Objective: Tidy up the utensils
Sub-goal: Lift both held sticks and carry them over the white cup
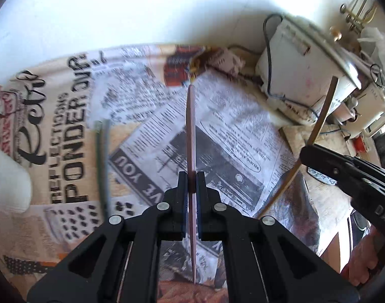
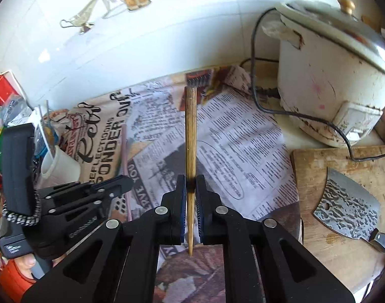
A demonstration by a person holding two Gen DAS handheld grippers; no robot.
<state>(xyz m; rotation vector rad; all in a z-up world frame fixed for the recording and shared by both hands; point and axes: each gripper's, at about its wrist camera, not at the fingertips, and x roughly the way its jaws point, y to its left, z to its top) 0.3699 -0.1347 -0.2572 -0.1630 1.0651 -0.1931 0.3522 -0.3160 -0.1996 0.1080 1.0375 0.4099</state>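
Left claw [image 1: 191, 184] pinching a pale pink chopstick [image 1: 191, 126], fingers closed tight around it, stick running straight ahead over the newspaper [image 1: 230, 116]. Right claw [image 2: 191, 186] likewise clamping a brown wooden chopstick [image 2: 190, 131], thick end pointing forward. Lying flat on the paper, left of the left claw, a grey-green pair of sticks [image 1: 102, 161]. Standing farther left, a white cup [image 2: 58, 164]. Sitting ahead and right of the right claw, a white rice cooker [image 2: 331, 80]; resting nearer on the right, a cleaver [image 2: 349, 202] on a wooden board [image 2: 311, 171].
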